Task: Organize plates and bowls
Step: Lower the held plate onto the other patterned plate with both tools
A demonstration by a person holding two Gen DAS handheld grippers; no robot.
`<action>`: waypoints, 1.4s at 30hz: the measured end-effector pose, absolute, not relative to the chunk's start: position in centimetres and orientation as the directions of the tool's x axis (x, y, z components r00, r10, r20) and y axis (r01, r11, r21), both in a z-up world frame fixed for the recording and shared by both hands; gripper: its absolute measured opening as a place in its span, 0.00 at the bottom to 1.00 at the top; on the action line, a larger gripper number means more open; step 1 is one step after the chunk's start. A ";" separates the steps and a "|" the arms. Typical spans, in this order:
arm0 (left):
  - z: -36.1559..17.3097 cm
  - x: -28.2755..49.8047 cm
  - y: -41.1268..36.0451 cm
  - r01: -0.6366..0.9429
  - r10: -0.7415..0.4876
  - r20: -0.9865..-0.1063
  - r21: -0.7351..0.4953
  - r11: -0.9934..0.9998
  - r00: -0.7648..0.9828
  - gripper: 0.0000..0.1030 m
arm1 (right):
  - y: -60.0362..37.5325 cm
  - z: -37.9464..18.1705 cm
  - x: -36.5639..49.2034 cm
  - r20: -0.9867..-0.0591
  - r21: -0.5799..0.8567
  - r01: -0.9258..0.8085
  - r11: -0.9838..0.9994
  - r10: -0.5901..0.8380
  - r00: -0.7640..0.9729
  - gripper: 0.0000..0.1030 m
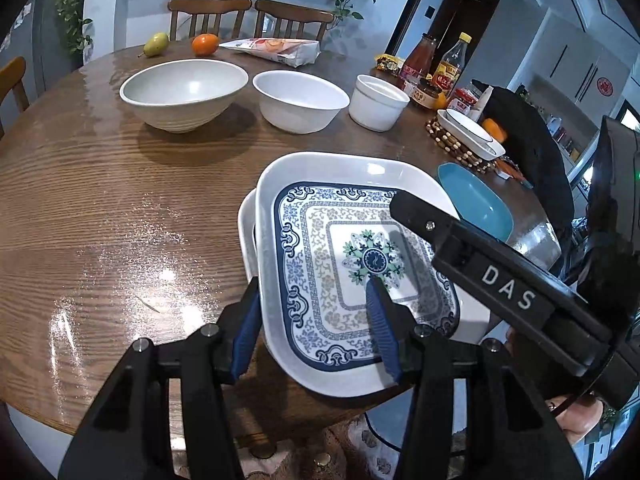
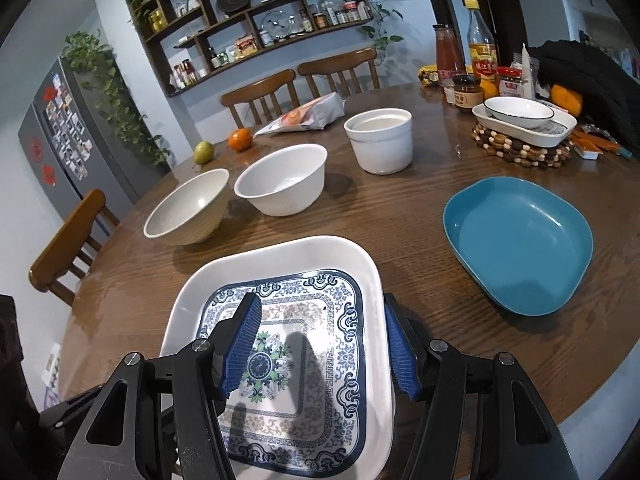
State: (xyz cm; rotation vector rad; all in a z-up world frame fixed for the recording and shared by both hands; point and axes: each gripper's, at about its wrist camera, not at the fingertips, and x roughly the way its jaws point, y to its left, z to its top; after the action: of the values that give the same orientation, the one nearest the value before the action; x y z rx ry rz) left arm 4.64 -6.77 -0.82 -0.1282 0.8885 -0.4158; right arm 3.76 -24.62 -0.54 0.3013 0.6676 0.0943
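We've got the patterned plate [image 1: 360, 264] on the table's [image 1: 120, 200] near edge, stacked on a plain one. Our left gripper [image 1: 316, 320] straddles its left rim, our right gripper [image 2: 320, 344] its right rim, both spread, pads not visibly pressing. The blue plate [image 2: 520, 240] lies further right, nearer our right hand.

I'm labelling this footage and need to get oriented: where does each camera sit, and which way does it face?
Left wrist view: sits on the left gripper, angled down at the patterned square plate; the right gripper's black body crosses the right side.
Right wrist view: sits on the right gripper, angled down over the same patterned square plate, with the blue dish beyond; only its own fingers show.
Shared: the plate, three white bowls, blue dish, wooden table.
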 end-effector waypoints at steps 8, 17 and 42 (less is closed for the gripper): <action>-1.3 5.2 -7.6 0.297 -0.392 -0.752 -0.269 0.916 0.529 0.48 | -24.7 -0.7 3.9 -0.599 0.291 0.021 0.957 0.165 0.784 0.61; -1.5 5.8 -7.9 0.291 -0.391 -0.762 -0.274 0.917 0.515 0.48 | -24.8 -1.3 4.5 -0.618 0.273 0.037 0.961 0.146 0.773 0.61; -1.3 5.7 -7.0 0.293 -0.445 -0.758 -0.340 0.894 0.477 0.50 | -25.1 -1.1 4.9 -0.615 0.243 0.054 0.969 0.111 0.780 0.61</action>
State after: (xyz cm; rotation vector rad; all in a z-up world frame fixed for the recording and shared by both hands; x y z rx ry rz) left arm 5.75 -7.04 -1.31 -0.1723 0.9751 -0.4534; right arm 4.87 -25.14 -1.07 0.2544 0.6768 0.0314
